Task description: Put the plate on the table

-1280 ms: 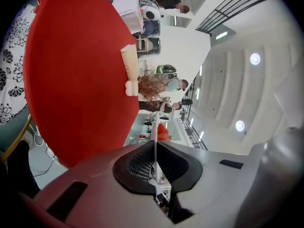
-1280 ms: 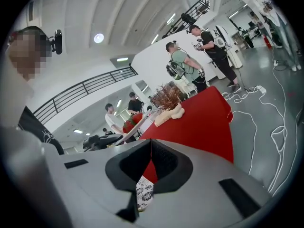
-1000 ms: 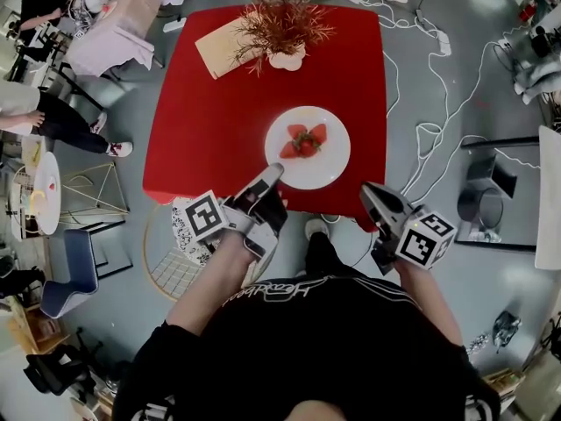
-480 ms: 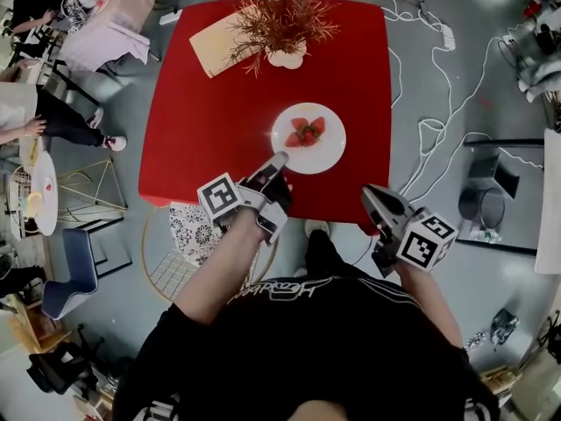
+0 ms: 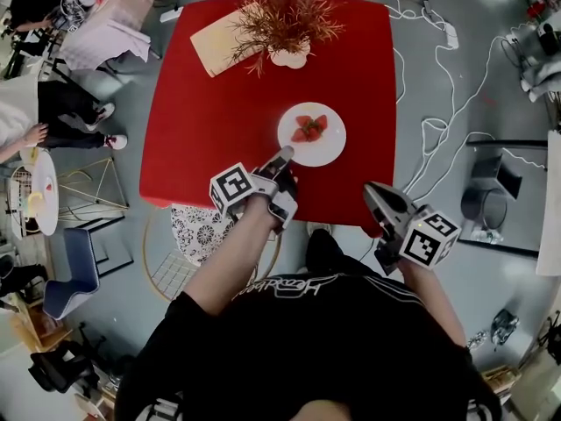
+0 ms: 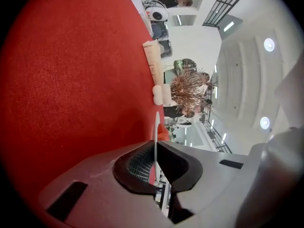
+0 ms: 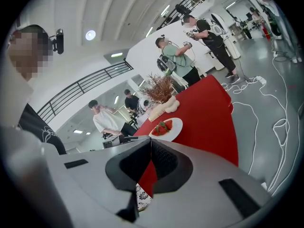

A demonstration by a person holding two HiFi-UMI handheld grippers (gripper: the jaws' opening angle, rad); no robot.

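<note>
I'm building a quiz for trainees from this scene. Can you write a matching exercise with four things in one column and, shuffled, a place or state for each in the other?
Things
1. plate
2. left gripper
3. right gripper
4. dried plant

Places or states
A. at the far edge of the red table
B. shut, nothing between its jaws, by the table's near right corner
C. carries strawberries
D. shut on the plate's near rim

Pairs: 1-C, 2-D, 3-B, 4-A

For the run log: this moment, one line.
left gripper shut on plate | right gripper shut, empty | plate over red table, contact unclear
</note>
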